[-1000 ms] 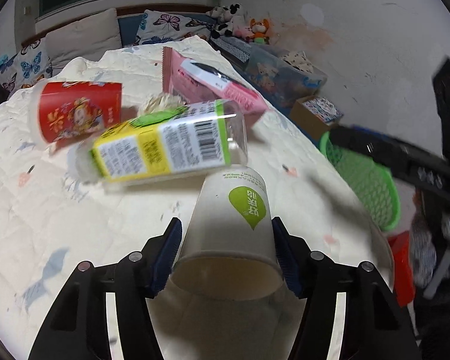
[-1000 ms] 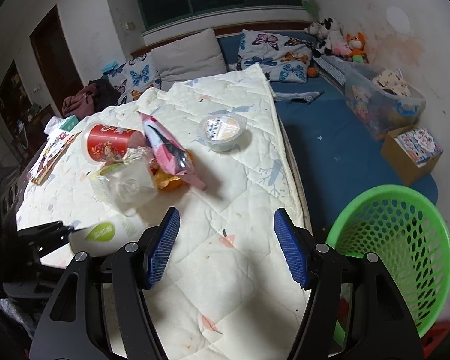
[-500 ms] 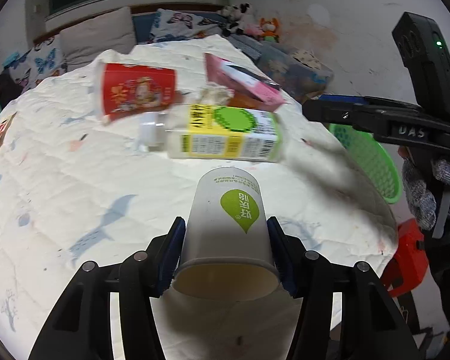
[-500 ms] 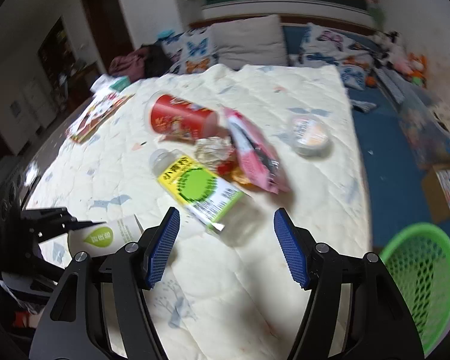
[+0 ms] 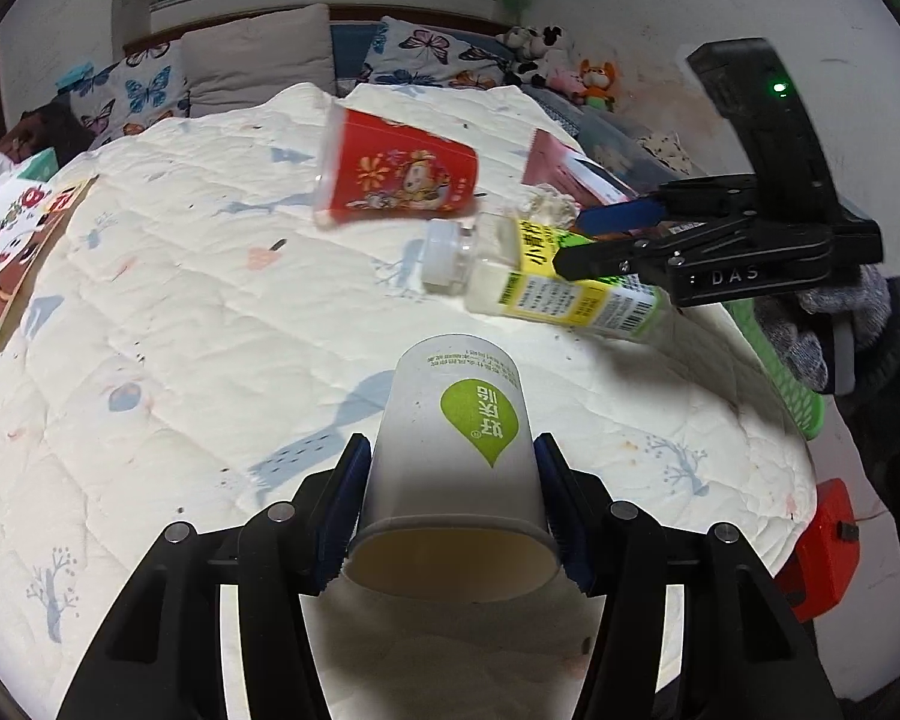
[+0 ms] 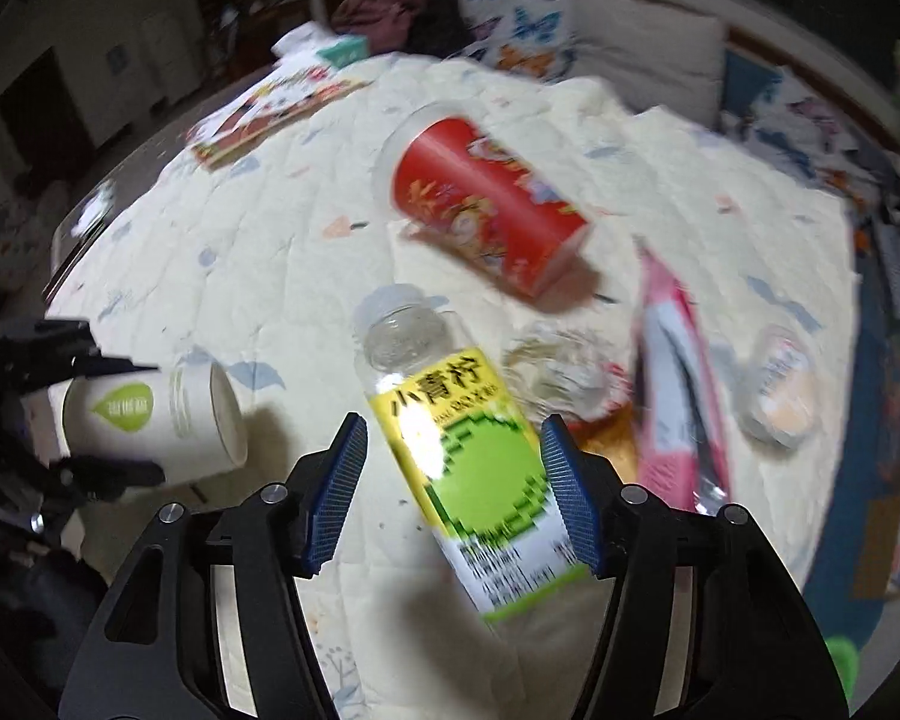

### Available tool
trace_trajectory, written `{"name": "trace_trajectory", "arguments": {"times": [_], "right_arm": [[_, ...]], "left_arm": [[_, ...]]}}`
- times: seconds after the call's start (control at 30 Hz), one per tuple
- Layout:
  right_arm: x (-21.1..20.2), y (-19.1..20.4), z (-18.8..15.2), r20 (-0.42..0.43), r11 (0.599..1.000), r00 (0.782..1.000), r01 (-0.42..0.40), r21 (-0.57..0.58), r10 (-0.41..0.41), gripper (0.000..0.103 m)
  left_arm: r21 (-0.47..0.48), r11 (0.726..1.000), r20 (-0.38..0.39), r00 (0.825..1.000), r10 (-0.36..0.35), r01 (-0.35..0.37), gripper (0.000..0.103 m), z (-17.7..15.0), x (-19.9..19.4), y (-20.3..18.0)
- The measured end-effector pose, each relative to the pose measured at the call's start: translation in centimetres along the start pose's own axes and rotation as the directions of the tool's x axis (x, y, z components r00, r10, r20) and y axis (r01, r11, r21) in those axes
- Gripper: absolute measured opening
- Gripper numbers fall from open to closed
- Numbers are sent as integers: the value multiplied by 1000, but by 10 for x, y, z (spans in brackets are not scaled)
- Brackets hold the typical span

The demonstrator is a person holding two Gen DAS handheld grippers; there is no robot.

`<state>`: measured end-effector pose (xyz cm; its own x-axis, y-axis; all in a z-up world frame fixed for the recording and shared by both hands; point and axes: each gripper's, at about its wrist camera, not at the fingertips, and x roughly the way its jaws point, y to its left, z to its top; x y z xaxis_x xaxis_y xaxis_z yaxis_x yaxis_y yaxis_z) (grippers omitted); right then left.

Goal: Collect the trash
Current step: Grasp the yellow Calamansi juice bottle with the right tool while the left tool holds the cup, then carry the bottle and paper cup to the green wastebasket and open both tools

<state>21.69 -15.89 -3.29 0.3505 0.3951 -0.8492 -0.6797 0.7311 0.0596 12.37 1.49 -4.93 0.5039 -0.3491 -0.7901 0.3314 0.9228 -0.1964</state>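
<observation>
Two grippers over the bed (image 5: 180, 300), left gripper (image 5: 450, 504) clamped on a paper cup (image 5: 456, 450), right gripper (image 6: 453, 483) spread apart around a lying bottle (image 6: 456, 450), red cup (image 6: 486, 210) beyond.

Dim indoor room, dark window at top of the left wrist view. Lit by harsh light from the camera side, bright on the quilted bed (image 5: 168, 300) and fading toward the far edge. Sharp focus in the left wrist view; hard dark shadow under the paper cup (image 5: 456, 450) and beneath the bottle (image 5: 546, 282). Strong motion blur across the right wrist view, bottle label (image 6: 474, 456) smeared with white glare. Heavy fisheye bending, black vignette at all corners.
</observation>
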Motion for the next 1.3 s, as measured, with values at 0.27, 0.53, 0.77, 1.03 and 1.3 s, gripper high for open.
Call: {"name": "trace_trajectory", "arguments": {"times": [0.27,0.53,0.77,1.03,1.3], "right_arm": [[21,2,14,-70,991,997,-42,-125,33,59],[29,18,13,-81,973,997,-8,-232,-11,61],[44,20,11,-110,974,994,-7,-225,-18,62],[29,24,0,-57,993,998,-25,-111,19,59],[-32,27,-31,48,997,998,-47,56,44,59]], "left_arm": [[-23,1000,-21,1000,-21,21,55,0,8,11],[-22,999,-21,999,-30,29,58,6,14,13],[-35,999,-28,999,-42,41,58,4,18,17],[-40,999,-14,999,-36,36,55,4,22,17],[-28,999,26,999,-41,42,53,2,8,9]]}}
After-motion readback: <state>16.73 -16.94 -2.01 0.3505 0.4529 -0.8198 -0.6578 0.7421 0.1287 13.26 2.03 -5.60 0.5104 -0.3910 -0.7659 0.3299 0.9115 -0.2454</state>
